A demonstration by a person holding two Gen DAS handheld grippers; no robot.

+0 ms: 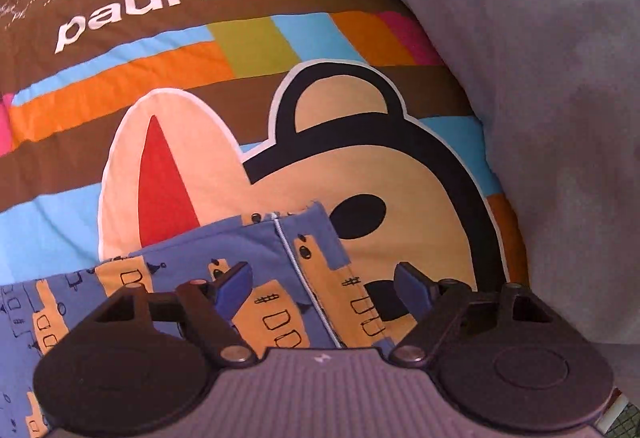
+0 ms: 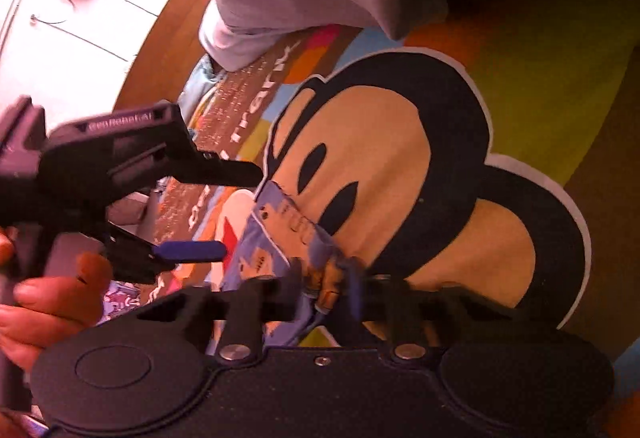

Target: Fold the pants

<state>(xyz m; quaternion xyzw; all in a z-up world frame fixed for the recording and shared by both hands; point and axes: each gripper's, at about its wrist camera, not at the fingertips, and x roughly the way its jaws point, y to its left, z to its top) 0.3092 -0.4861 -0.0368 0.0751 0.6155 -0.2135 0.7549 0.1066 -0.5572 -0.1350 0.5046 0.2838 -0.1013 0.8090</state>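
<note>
The pants (image 1: 240,278) are small, blue with orange train prints and a white centre seam. They lie on a colourful Paul Frank bedspread (image 1: 200,49). My left gripper (image 1: 324,282) is open, its blue pads over the pants' top edge, one on each side of the seam. In the right wrist view my right gripper (image 2: 328,286) is shut on a bunched fold of the pants (image 2: 280,234). The left gripper also shows there (image 2: 236,213), open, at the pants' left edge.
A grey pillow or blanket (image 1: 540,57) lies along the right side of the bedspread. In the right wrist view a white cabinet (image 2: 72,49) and a wooden bed edge (image 2: 160,53) stand beyond it. A hand (image 2: 48,302) holds the left gripper.
</note>
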